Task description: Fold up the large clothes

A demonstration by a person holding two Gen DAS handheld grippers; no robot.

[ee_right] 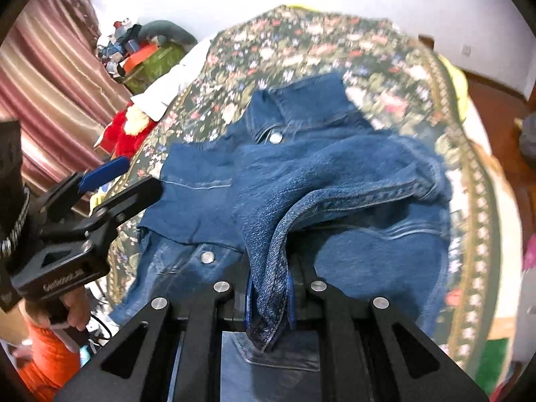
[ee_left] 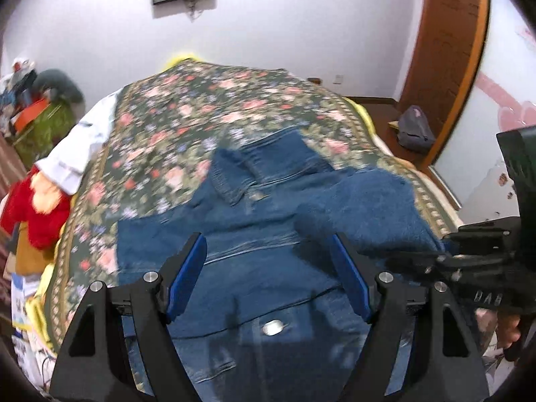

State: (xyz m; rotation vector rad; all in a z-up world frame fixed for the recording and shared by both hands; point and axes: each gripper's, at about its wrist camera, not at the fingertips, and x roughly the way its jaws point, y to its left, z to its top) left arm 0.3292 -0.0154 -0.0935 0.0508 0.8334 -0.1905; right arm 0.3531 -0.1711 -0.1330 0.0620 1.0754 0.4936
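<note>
Lying collar-far denim jacket (ee_right: 301,174), right tongs (ee_right: 269,301) pinching, seemingly, its hem.

One denim jacket (ee_right: 301,181), two snap buttons (ee_right: 275,138) visible, one floral bedspread (ee_left: 201,117), two hand-held grippers (ee_left: 268,261).

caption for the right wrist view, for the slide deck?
Right claw shut on a fold of the denim jacket spread over the floral bedspread; open left claw alongside.
</note>
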